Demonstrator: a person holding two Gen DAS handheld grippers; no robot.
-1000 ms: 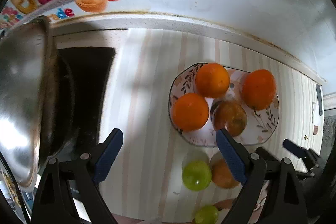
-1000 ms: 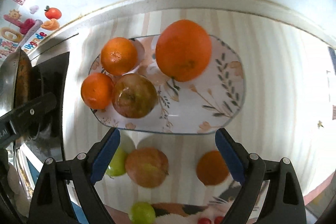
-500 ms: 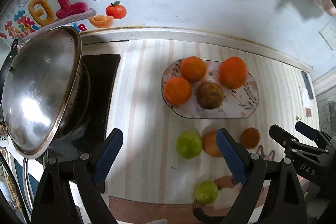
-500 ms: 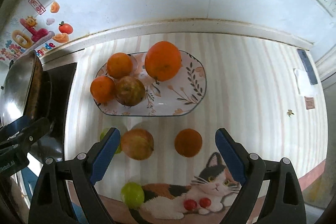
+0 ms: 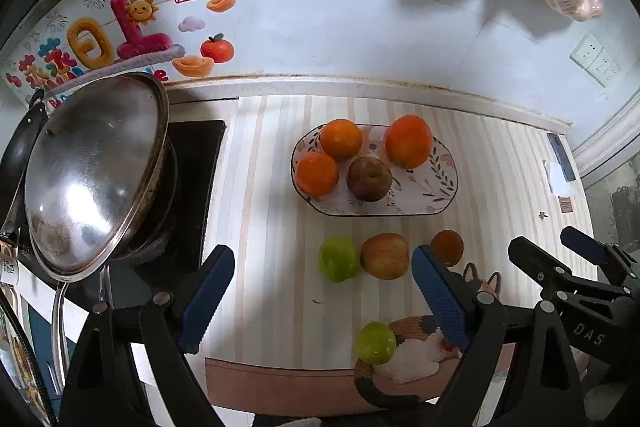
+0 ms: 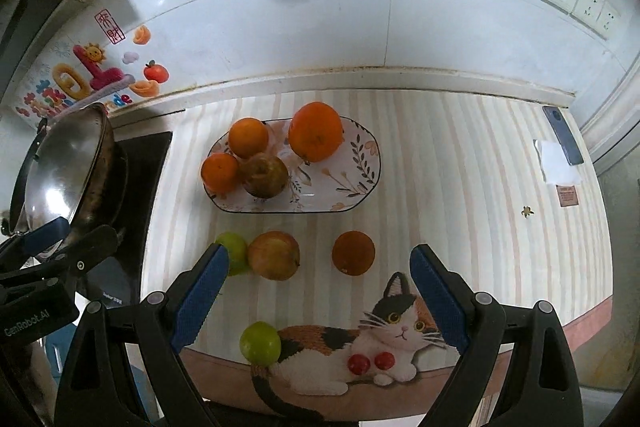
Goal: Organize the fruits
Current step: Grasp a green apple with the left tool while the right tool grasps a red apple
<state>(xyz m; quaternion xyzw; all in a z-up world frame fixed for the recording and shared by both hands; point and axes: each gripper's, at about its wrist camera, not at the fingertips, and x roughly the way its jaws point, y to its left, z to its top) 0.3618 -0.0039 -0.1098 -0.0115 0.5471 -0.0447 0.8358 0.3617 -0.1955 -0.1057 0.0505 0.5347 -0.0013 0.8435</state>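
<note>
1. Left wrist view: left gripper [image 5: 322, 291] at frame bottom, jaws wide, empty; plate [image 5: 440, 201] with four fruits at centre.
2. Right wrist view: right gripper [image 6: 320, 293] wide, empty; loose orange [image 6: 353, 252] mid-frame, below the plate.

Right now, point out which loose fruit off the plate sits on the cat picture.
The green fruit nearest the counter's front edge, overlapping the cat picture; the other three loose fruits lie on bare stripes.
</note>
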